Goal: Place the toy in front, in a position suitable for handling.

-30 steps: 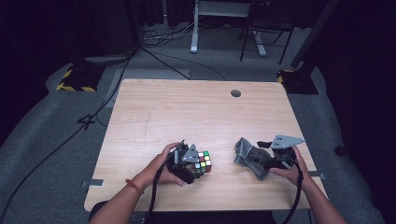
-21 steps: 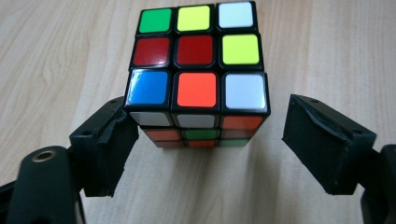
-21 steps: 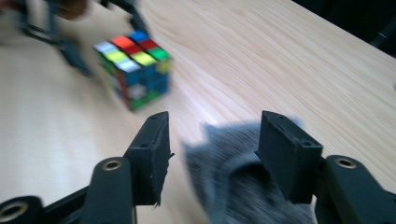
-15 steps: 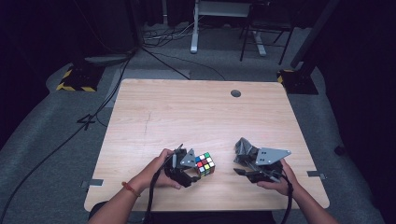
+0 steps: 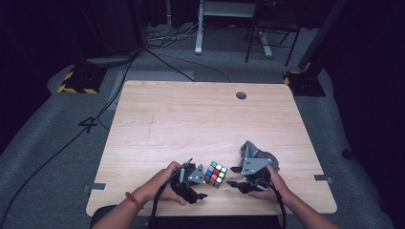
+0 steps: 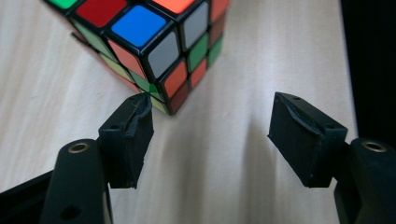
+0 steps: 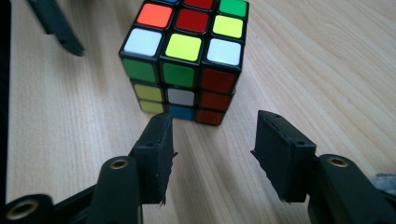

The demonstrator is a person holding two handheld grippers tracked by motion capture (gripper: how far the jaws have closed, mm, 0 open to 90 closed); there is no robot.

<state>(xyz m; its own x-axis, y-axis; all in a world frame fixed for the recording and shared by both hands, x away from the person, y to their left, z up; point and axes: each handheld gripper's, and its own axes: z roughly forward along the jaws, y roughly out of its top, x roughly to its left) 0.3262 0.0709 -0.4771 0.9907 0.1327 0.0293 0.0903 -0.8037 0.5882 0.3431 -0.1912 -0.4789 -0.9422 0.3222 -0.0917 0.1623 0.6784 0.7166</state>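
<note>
Cube (image 5: 216,173) on counter (image 5: 200,119), between both tongs. Left tongs (image 5: 199,187) nearer, one pad at cube corner, gaping, closing. Right tongs (image 5: 233,176) agape, empty.

You sit at a light wooden table (image 5: 191,119) on grey carpet (image 5: 57,157); at twelve o'clock, desk legs (image 5: 198,28) stand in the dark
</note>
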